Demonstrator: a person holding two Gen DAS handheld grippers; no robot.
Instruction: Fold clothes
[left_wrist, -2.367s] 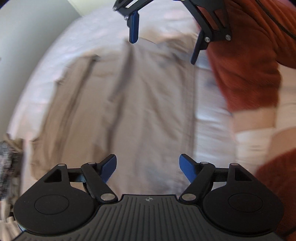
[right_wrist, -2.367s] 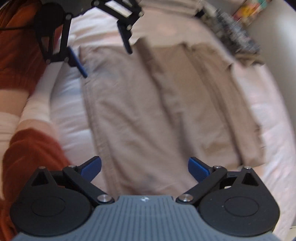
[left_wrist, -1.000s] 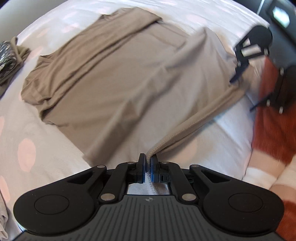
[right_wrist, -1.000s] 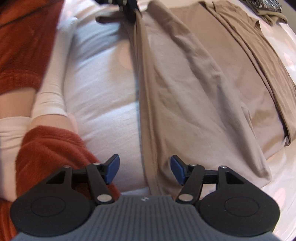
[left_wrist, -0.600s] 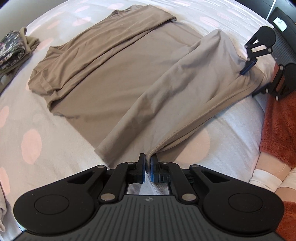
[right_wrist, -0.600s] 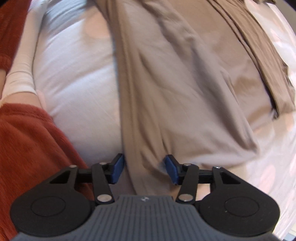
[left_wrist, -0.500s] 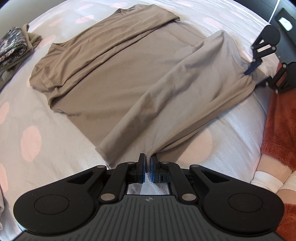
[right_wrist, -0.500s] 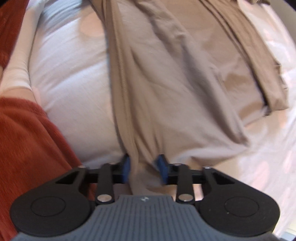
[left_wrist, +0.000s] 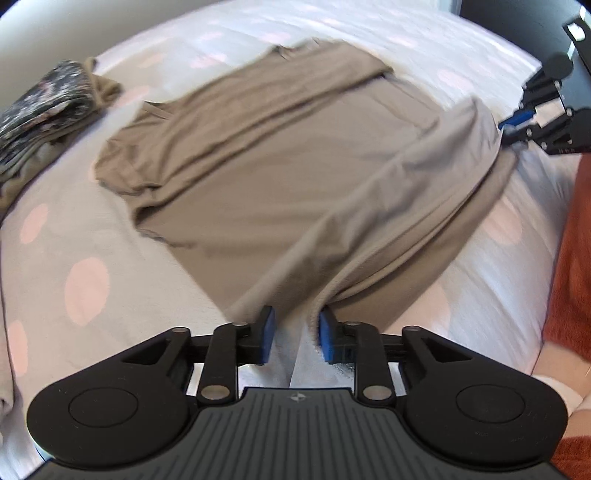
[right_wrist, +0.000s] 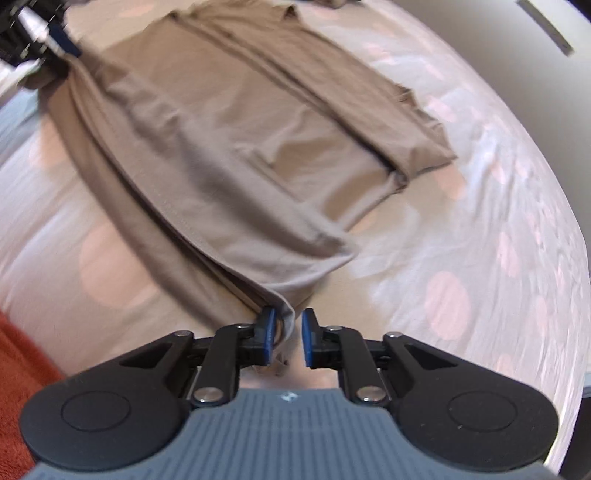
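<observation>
A taupe shirt (left_wrist: 280, 177) lies spread on the bed, its far long edge folded inward and its near side doubled over toward the middle. My left gripper (left_wrist: 295, 321) sits at one end of that near fold. Its jaws are opening, and the hem hangs loose between them against the right pad. At the other end, my right gripper (right_wrist: 288, 325) has its jaws opening too. The shirt (right_wrist: 229, 147) corner rests by its left pad, with a gap to the right pad. Each gripper shows in the other's view: right gripper (left_wrist: 517, 125), left gripper (right_wrist: 55, 40).
The bed sheet (left_wrist: 55, 295) is white with pale pink dots and reaches out to the right (right_wrist: 480, 240). A pile of patterned clothes (left_wrist: 48, 99) lies at the far left. The person's rust-orange sleeve (left_wrist: 576, 240) is close on the right.
The left jaws, shut on the hem before, have parted. The right jaws closed around the shirt's edge, carried it over as the wrist rolled, and now stand slightly apart.
</observation>
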